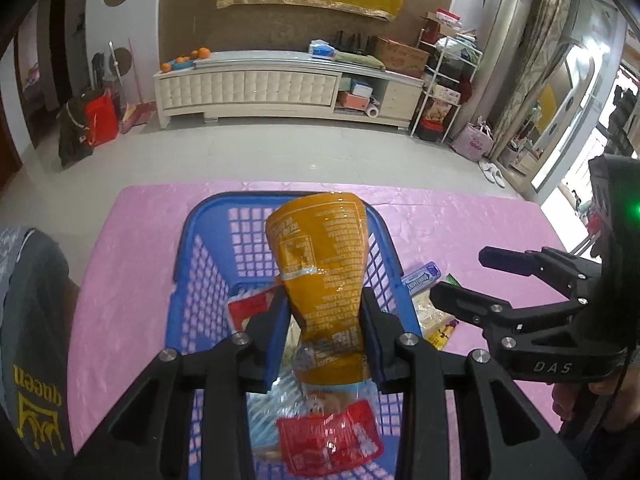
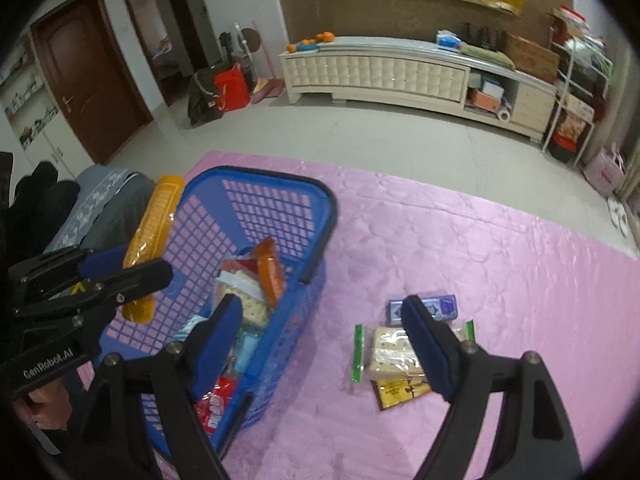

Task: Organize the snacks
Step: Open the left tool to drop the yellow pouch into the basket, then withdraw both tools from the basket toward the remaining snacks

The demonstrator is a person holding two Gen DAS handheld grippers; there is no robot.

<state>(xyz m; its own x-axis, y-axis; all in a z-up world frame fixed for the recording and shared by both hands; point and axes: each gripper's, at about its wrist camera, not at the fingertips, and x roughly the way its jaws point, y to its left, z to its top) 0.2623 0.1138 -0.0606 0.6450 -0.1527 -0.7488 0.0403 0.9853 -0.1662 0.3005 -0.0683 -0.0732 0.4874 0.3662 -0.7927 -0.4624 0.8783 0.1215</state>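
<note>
Fingers of left gripper [image 1: 324, 336] clamp an orange snack bag [image 1: 320, 264] above the blue basket [image 1: 188, 280].
Right gripper [image 2: 324, 344] gapes wide; three packets [image 2: 394, 354] lie beside the basket, several inside.

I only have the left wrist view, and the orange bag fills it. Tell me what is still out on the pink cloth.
Observer: Four items lie beside the blue basket: a blue-purple pack, a cracker packet, a yellow-brown sachet and a thin green stick.
Operator: Report the right hand-held gripper.
Observer: The right hand-held gripper is open and holds nothing, between the basket and those items.
Operator: Check the orange bag from the side.
Observer: The orange bag stands tilted in the left hand-held gripper, above the basket's left rim.
</note>
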